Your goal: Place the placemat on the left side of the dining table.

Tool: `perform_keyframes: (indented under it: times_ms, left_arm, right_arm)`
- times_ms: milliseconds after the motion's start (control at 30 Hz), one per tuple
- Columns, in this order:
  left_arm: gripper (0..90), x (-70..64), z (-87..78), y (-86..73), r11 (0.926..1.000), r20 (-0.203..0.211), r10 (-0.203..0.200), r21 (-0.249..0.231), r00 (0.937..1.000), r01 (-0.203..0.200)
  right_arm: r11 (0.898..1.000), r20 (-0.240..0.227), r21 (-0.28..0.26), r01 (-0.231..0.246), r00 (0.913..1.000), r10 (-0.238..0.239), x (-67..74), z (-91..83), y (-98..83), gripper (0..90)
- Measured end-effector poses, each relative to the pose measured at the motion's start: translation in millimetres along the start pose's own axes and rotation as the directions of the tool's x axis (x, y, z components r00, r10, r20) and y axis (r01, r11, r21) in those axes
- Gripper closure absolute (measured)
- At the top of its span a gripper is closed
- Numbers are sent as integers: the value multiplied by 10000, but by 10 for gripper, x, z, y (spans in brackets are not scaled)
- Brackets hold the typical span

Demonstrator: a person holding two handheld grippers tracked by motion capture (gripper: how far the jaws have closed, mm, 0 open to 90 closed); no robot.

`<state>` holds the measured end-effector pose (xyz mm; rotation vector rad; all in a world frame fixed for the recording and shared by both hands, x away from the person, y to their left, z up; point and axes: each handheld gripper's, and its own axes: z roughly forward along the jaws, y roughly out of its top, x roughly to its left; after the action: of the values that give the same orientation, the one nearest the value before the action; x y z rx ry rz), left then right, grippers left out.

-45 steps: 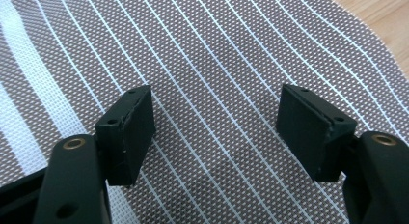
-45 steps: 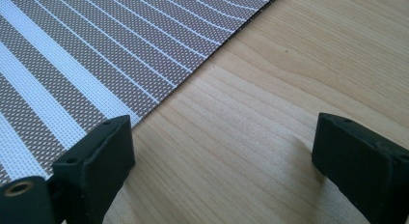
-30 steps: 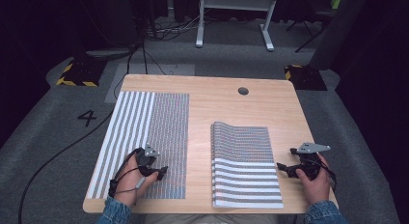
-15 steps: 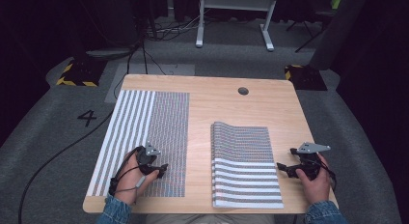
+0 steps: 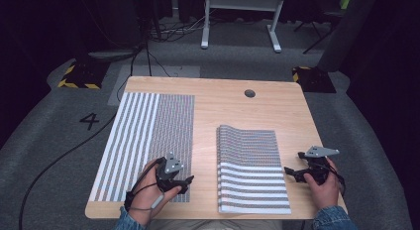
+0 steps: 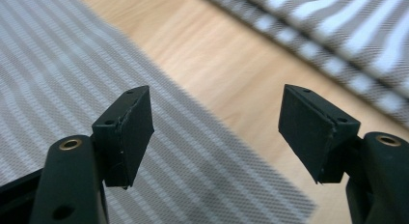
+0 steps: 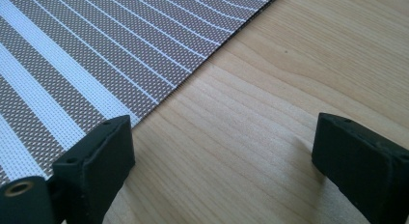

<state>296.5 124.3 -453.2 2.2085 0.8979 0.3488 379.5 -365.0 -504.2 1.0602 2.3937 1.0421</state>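
Two striped woven mats lie on the wooden table (image 5: 223, 106). One flat mat (image 5: 146, 141) covers the left side. A second mat (image 5: 250, 168), folded over on itself, lies right of centre. My left gripper (image 5: 187, 182) hovers open over the flat mat's near right corner (image 6: 202, 185), with the folded mat (image 6: 337, 31) beyond it. My right gripper (image 5: 291, 172) stands open just right of the folded mat's edge (image 7: 96, 55), over bare wood (image 7: 251, 113). Nothing sits between either pair of jaws.
A round cable hole (image 5: 250, 93) is in the table near its far edge. Grey carpet surrounds the table, with cables (image 5: 59, 155) on the left and a white frame's legs (image 5: 237, 22) behind. The table's near edge is close to both hands.
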Motion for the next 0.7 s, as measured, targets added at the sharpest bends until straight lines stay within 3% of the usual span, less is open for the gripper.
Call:
perform_keyframes:
  times_ms: [67, 200, 267, 400, 533, 600, 633, 700]
  left_arm:
    - [287, -81, 20, 2, 9999, 212, 106, -71, 9997, -104]
    - [287, -225, 83, -35, 9986, 725, -22, -523, 9974, 61]
    - [290, -294, 129, -70, 9988, 934, -84, -476, 9956, 129]
    - [295, -392, 211, -118, 9982, 978, 91, -598, 9952, -32]
    - [293, -473, 246, -164, 9974, 801, 14, -715, 9968, 43]
    - [293, -501, 251, -200, 9953, 925, -219, -921, 9955, 305]
    - [288, -505, 249, -222, 9923, 782, -290, -1180, 9965, 381]
    - [276, -531, 260, -282, 9904, 822, -531, -1231, 9952, 631]
  right_arm:
    - [10000, -1, -1, -1, 10000, 1, 0, 0, 0, 79]
    - [10000, -3, -1, -1, 10000, 1, 0, 0, 0, 79]
    - [10000, -2, 0, 1, 10000, -1, 0, 0, 0, 79]
    - [10000, -2, 2, -1, 10000, 1, 0, 0, 0, 79]
    - [10000, 0, 3, 0, 10000, 0, 0, 0, 0, 79]
    - [10000, -1, 1, -1, 10000, 1, 0, 0, 0, 79]
    - [10000, -2, 1, 1, 10000, -1, 0, 0, 0, 79]
    - [10000, -4, 3, 1, 10000, -1, 0, 0, 0, 79]
